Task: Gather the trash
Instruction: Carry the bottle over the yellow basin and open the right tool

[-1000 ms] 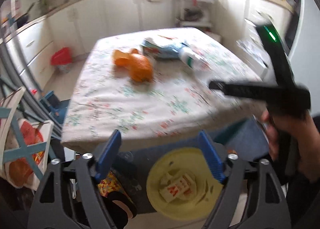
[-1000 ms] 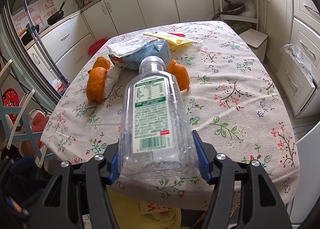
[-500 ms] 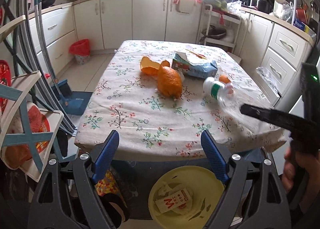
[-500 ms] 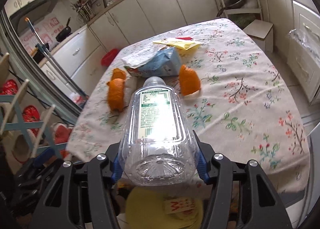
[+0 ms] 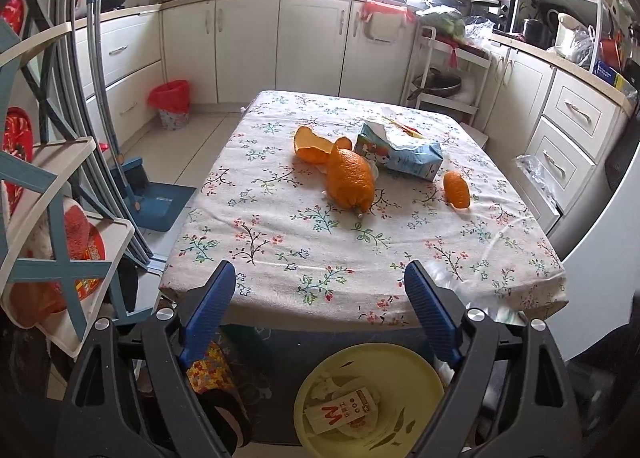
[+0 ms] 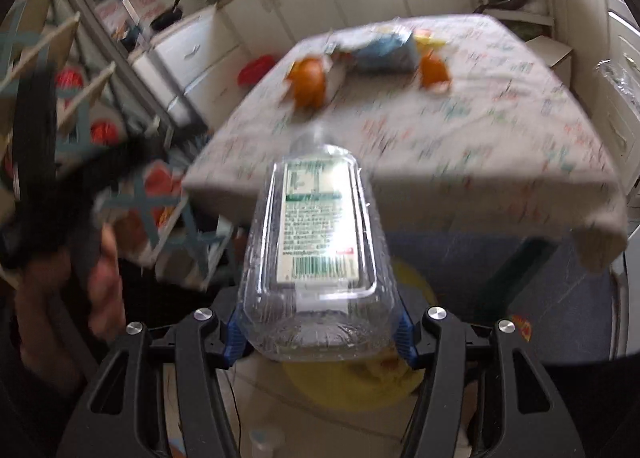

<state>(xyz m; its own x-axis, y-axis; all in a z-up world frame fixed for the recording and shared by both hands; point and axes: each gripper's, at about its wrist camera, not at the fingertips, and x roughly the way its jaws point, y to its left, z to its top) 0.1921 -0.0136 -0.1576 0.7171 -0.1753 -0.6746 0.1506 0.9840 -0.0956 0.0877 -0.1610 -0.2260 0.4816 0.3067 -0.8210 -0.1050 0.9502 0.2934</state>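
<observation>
The right gripper (image 6: 320, 338) is clenched on a clear plastic bottle (image 6: 318, 258), held at the lower centre of its frame above a yellow bin (image 6: 412, 382) on the floor. The left gripper (image 5: 318, 308) hangs released and empty at the near edge of the tabletop (image 5: 280, 225), where orange peels (image 5: 350, 181) and a blue carton (image 5: 400, 153) lie mid-frame.
</observation>
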